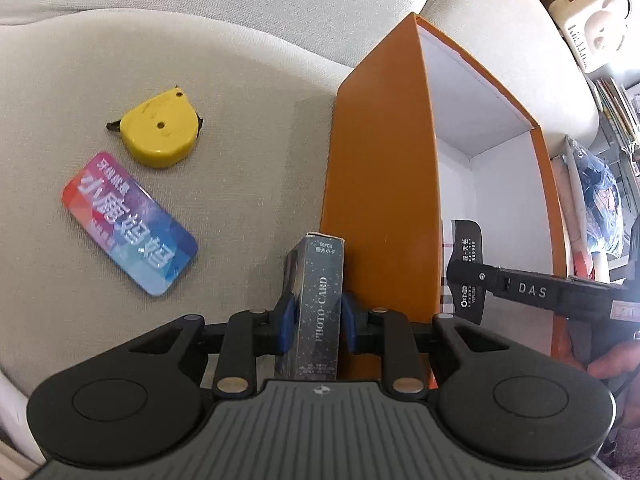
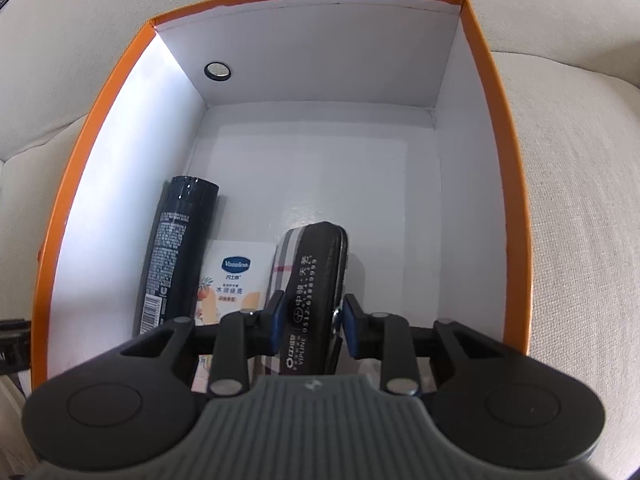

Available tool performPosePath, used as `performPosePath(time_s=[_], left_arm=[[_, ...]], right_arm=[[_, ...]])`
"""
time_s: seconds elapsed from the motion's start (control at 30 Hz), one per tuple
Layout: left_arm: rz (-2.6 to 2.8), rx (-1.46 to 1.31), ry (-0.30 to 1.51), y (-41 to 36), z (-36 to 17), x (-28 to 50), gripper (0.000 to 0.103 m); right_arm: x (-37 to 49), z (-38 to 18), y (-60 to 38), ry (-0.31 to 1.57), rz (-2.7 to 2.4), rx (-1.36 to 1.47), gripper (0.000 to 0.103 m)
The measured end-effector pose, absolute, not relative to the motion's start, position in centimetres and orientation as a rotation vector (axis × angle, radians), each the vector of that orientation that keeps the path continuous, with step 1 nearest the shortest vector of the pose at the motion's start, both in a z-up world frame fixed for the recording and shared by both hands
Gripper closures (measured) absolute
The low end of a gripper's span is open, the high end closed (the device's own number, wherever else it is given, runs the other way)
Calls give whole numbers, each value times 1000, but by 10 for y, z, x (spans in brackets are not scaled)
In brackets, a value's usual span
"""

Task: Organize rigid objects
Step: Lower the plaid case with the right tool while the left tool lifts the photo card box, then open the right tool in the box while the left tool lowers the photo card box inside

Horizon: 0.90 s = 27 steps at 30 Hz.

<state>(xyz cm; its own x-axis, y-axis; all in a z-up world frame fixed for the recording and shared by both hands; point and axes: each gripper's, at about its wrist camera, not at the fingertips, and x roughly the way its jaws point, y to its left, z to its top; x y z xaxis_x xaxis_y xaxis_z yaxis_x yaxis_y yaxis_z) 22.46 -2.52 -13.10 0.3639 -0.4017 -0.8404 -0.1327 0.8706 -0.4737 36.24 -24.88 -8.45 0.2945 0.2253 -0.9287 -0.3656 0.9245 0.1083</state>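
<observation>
The card box (image 1: 318,304) is a slim, dark cardboard carton with a speckled face and "PHOTO CARD" printed down it; it stands upright on end, pinched between the blue pads of the left tongs (image 1: 318,314), just beside the orange outer wall of the box (image 1: 380,184). That box is a deep rectangular carton, glossy orange outside and matte white inside, standing open-topped on a sofa (image 1: 248,100) of coarse beige weave.

Inside the box, the right tongs (image 2: 312,320) grip a case (image 2: 314,280) by its black rounded spine, which bears white print; its side shows a plaid fabric. The case is held on edge above the white floor. Left of it in the box lies a flat white Vaseline pack (image 2: 234,276), and beyond that a smooth black cylindrical can (image 2: 176,256) lies against the box's left wall. A small round metal-ringed hole (image 2: 217,71) sits in the far wall.

Out on the sofa, well left of the box, lies a glossy flat tin (image 1: 130,222) with rounded corners and a multicoloured faceted print. Just beyond it rests a yellow hard-plastic tape measure (image 1: 160,128), rounded on one side, scuffed, with black tabs at two corners.
</observation>
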Motion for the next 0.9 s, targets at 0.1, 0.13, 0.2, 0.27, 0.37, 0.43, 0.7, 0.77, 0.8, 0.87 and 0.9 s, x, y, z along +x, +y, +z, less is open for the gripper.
performPosePath(time_s=[0.1, 0.13, 0.2, 0.27, 0.37, 0.43, 0.7, 0.77, 0.8, 0.87, 0.9], left_arm=[[-201, -454, 1189, -28, -127, 225, 75], [-205, -427, 1187, -29, -125, 226, 74], [-186, -359, 1199, -32, -125, 227, 77], [-194, -336, 1213, -33, -131, 226, 77], [-216, -416, 1228, -27, -141, 226, 78], [-222, -427, 1215, -26, -142, 224, 78], [-189, -503, 1166, -8, -124, 220, 78], [-190, -500, 1138, -5, -112, 221, 78], [-187, -497, 1123, -4, -105, 221, 78], [-181, -497, 1088, -1, -90, 221, 78], [-178, -498, 1070, 0, -83, 223, 78]], right_arm=[[362, -84, -248, 1212, 395, -147, 72], [361, -84, -248, 1213, 393, -150, 72], [360, -83, -248, 1213, 396, -155, 72], [361, -83, -249, 1211, 396, -152, 72], [361, -84, -250, 1212, 407, -142, 72], [361, -86, -250, 1215, 412, -136, 71], [361, -87, -252, 1216, 430, -99, 72], [358, -87, -246, 1204, 419, -170, 68], [355, -86, -241, 1183, 401, -234, 68], [348, -85, -234, 1132, 383, -345, 68], [346, -84, -233, 1123, 385, -365, 68]])
